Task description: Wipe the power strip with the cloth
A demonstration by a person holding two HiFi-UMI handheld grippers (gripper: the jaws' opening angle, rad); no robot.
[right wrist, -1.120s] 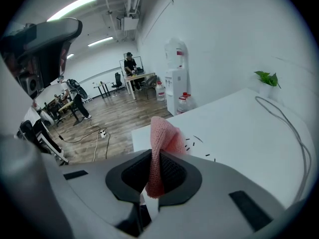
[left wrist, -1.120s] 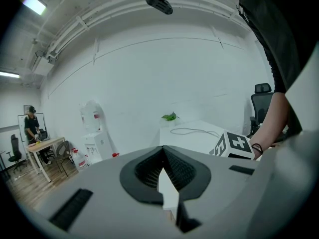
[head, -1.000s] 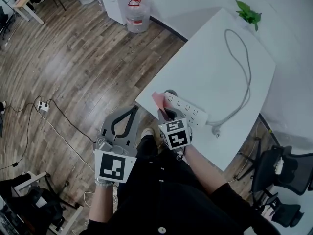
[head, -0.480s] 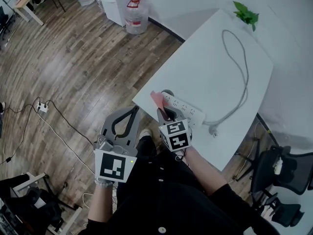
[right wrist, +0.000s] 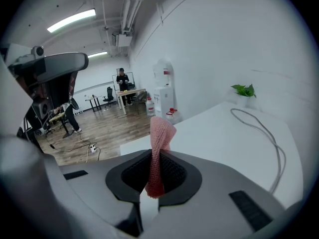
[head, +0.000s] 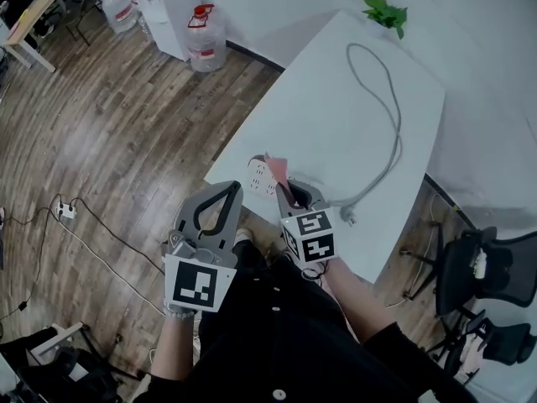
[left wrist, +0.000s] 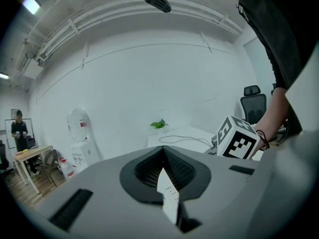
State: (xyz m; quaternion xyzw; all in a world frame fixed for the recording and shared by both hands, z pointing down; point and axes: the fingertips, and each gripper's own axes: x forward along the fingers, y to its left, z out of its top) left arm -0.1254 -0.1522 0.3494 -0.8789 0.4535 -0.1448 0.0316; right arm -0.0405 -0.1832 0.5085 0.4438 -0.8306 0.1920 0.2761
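Left gripper [head: 226, 193]: jaws were closed together with nothing between them. It was held over the wooden floor [head: 109, 124], off the near edge of the table [head: 336, 99] and just beside the right gripper.
Right gripper [head: 291, 193]: jaws were clamped on the cloth. It was at the table's near-left corner.
Cloth [head: 275, 168]: pink mesh, pinched at mid-length. The upper end stood up and folded over above the jaw tips, and the lower end hung down inside the jaw opening in the right gripper view [right wrist: 160, 133].
Power strip [head: 262, 177]: white, and lay flat on the table's near-left corner, close to the edge. Its right portion was covered in the head view by the cloth and the right gripper.
Cloth-to-strip contact: could not be determined from any view.
Cable [head: 388, 133]: grey. It ran across the tabletop in a long loop toward the far end and came back toward the near edge.
Plug [head: 346, 217]: lay on the table near the front edge, to the right of the right gripper.
Plant [head: 383, 11]: green leaves at the table's far corner.
Water bottle [head: 205, 36]: stood on the floor by the wall, well apart from the table.
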